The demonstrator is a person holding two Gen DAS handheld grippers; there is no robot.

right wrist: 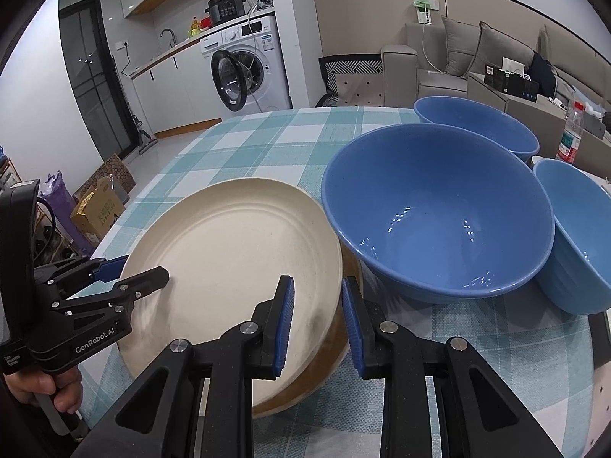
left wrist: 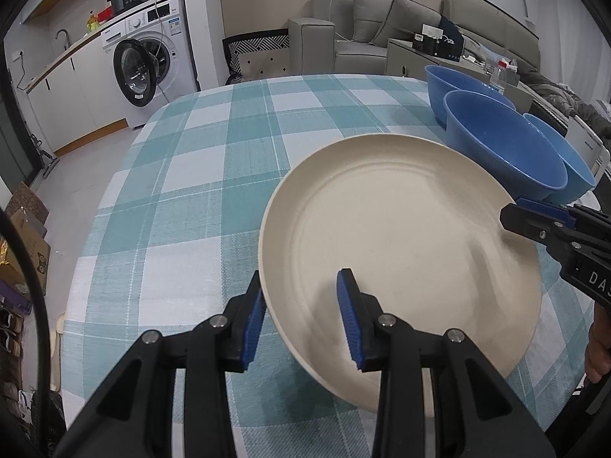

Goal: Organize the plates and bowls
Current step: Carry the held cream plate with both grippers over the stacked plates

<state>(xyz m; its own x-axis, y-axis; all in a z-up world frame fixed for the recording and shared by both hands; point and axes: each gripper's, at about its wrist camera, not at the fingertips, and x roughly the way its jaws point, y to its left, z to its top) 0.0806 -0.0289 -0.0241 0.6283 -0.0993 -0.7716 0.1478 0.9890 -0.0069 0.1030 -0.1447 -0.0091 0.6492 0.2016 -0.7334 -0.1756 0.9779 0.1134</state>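
**K:** Left wrist view: left tool [left wrist: 301,320] was clamped on the near rim of the cream plate [left wrist: 401,236], one pad under the lip, one inside. Right tool [right wrist: 317,322] was clamped on the opposite rim, same straddle. Plate sat tilted above the checked bench [left wrist: 198,175], with what looked like a tan rim of a second plate [right wrist: 336,347] under its right edge.

**M:** Bowls?

**K:** Big blue bowl [right wrist: 439,213] just beside the plate's right edge, two more blue bowls [right wrist: 477,122] [right wrist: 584,236] behind and right of it. Not nested yet.

**M:** Risks?

**K:** Two rigid grips on one plate: if the hands diverged, a pad could slip off the thin lip and the plate would drop. Swinging right would likely clip the big bowl; clearance looked tight.

**M:** Pose?

**K:** Both tools pitched steeply downward, converging on the plate from opposite sides. Person's hand [right wrist: 42,389] wrapped round the left handle.
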